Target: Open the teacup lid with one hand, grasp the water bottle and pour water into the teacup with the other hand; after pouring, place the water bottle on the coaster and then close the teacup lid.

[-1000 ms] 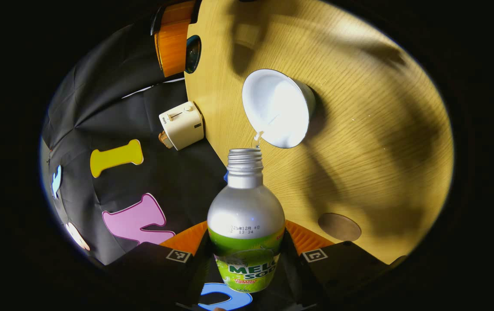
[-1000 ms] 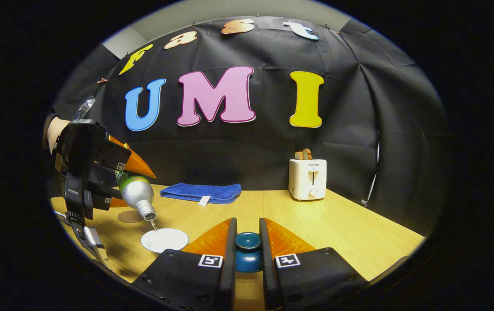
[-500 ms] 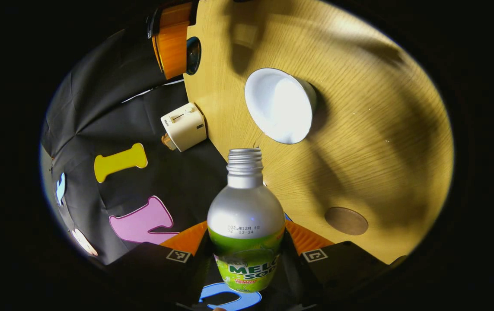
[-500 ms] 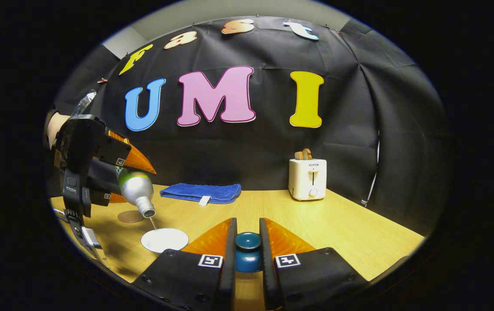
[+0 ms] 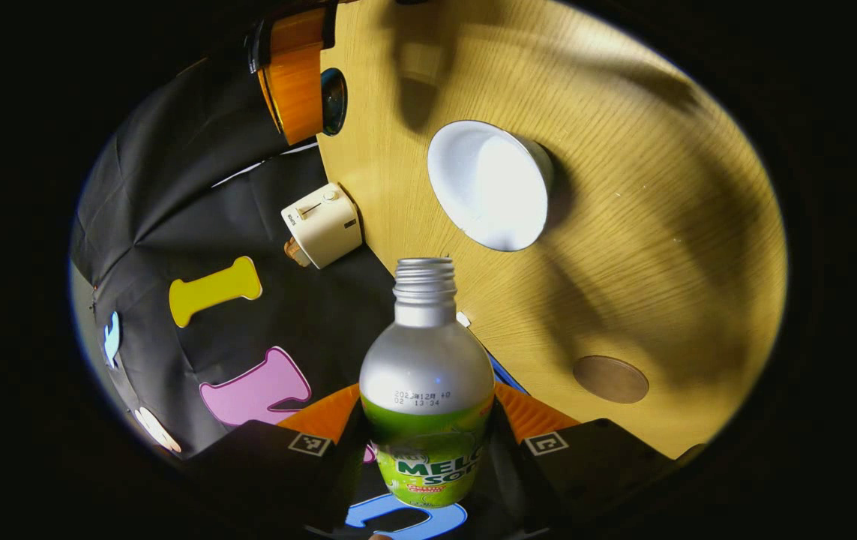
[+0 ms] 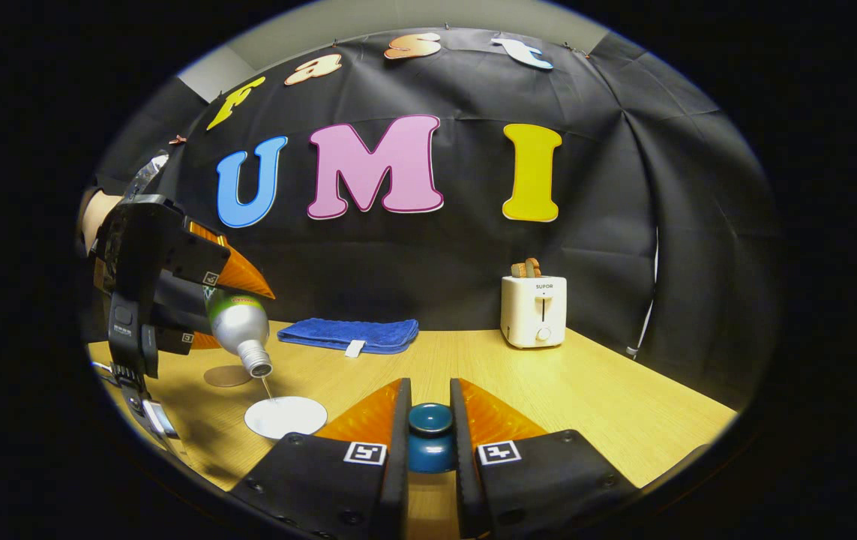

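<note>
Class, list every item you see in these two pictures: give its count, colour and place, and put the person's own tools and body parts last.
Bottle: 1, silver and green, tilted over the teacup.
Teacup: 1, white, on table, open.
Lid: 1, dark blue, in right gripper.
Coaster: 1, brown, on table.
Towel: 1, blue, at table's back.
Toaster: 1, cream, at table's back.
Table: 1, light wood.
Left gripper: holds bottle.
Right gripper: holds lid.
Hand: 1, behind left gripper.

left gripper view: rolled sideways, high, looking down over table (image 5: pixel 623 225) | right gripper view: low, level, near table, facing back wall | shared: teacup (image 5: pixel 489 185) (image 6: pixel 286 416), coaster (image 5: pixel 611 379) (image 6: pixel 226 376), toaster (image 5: pixel 322 224) (image 6: pixel 534 310)
</note>
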A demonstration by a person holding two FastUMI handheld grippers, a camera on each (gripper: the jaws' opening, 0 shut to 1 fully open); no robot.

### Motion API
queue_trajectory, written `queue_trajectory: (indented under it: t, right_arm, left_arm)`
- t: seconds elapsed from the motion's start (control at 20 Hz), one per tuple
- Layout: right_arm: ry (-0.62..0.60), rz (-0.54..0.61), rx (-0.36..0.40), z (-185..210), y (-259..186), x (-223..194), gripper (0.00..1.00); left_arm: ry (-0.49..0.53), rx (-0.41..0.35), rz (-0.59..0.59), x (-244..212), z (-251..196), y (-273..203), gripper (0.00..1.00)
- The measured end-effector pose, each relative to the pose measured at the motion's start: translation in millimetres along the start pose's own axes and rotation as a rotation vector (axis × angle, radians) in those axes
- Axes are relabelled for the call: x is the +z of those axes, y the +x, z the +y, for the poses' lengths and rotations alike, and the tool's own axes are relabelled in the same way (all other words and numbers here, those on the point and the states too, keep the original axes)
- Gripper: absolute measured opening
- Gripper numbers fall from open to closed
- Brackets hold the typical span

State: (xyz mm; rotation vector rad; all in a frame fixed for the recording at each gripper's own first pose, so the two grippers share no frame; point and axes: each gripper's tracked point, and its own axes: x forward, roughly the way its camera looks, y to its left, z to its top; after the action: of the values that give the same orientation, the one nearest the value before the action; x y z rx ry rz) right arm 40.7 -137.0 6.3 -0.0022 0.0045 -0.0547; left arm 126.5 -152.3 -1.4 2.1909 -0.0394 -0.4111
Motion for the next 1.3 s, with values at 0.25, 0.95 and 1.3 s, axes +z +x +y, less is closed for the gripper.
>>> queue_trajectory:
  t: [0.25, 0.95, 1.3]
  right_arm:
    - [0.000, 0.000, 0.000, 0.0, -0.5, 0.5, 0.30]
    - [0.000, 0.000, 0.000, -0.3, -0.3, 0.4, 0.30]
    - [0.000, 0.000, -0.007, -1.3, 0.1, 0.1, 0.30]
  left_arm:
    - [0.009, 0.010, -0.001, 1.9, 0.8, -0.5, 0.78]
    - [-0.095, 0.003, -0.057, 6.9, -17.4, 2.2, 0.78]
    - [-0.575, 0.044, -0.126, 21.7, -37.3, -4.5, 0.78]
